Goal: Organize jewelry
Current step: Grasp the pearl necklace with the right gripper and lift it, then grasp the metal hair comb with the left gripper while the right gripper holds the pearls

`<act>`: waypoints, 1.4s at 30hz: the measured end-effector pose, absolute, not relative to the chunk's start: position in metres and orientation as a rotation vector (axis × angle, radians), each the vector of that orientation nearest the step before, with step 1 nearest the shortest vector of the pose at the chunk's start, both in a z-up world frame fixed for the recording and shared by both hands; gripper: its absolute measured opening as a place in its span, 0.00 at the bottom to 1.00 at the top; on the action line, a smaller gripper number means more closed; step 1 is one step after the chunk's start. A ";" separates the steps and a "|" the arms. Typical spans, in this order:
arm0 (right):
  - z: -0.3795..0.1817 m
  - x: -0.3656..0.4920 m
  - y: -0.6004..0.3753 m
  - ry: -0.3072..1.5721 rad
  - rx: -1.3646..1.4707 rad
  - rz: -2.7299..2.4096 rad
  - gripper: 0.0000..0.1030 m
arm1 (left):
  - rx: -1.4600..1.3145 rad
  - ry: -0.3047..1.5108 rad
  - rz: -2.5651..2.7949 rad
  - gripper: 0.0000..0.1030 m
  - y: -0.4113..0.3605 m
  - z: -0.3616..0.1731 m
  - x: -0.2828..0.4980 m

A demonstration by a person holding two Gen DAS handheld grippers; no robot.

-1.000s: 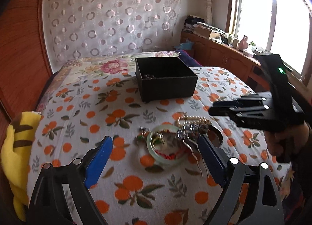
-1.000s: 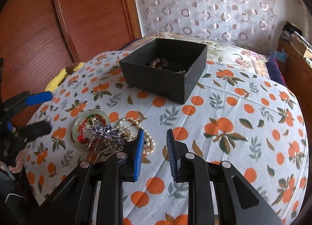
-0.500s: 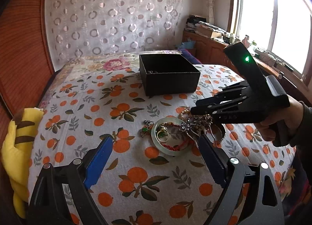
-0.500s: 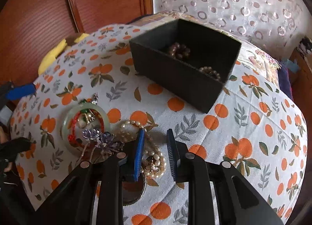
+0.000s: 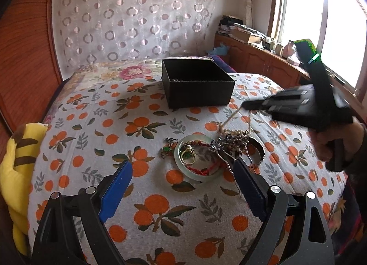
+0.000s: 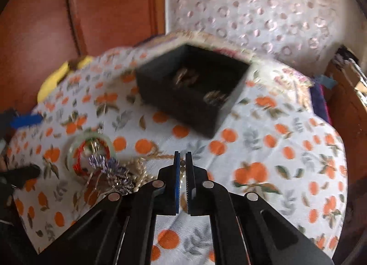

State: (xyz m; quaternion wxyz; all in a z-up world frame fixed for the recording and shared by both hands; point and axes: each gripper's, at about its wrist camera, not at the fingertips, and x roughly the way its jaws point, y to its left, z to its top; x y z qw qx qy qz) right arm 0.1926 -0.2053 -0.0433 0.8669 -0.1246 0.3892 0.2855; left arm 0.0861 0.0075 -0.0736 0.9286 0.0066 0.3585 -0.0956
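Observation:
A pile of jewelry lies on the orange-print bedspread: a pale green bangle [image 5: 197, 176] with rings and a red bracelet inside it, a silver hairpin [image 5: 226, 144] and a pearl necklace [image 5: 231, 130]. My right gripper [image 5: 246, 104] is shut on the pearl necklace [image 6: 182, 164] and lifts one end of it off the pile, so the strand hangs taut. The black box [image 5: 197, 83] stands behind the pile and holds some beaded pieces [image 6: 185, 76]. My left gripper [image 5: 183, 187] is open and empty, hovering just in front of the pile.
A yellow striped plush toy [image 5: 16, 173] lies at the bed's left edge. A wooden headboard [image 5: 25, 58] stands on the left. A wooden cabinet [image 5: 263, 63] with clutter runs under the window on the right.
My right gripper closed on the pearl necklace and rose, pulling one end of the strand up. The right wrist view is now blurred by motion. My left gripper barely moved.

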 end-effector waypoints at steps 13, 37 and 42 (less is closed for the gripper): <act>0.015 0.174 -0.273 0.662 -0.165 0.493 0.05 | 0.016 0.750 -0.231 0.83 -0.010 -0.079 0.097; 0.024 0.155 -0.325 0.607 -0.162 0.363 0.05 | 0.116 0.867 -0.340 0.83 -0.086 -0.097 0.175; 0.018 0.154 -0.319 0.617 -0.169 0.389 0.05 | 0.139 0.907 -0.347 0.83 -0.094 -0.103 0.189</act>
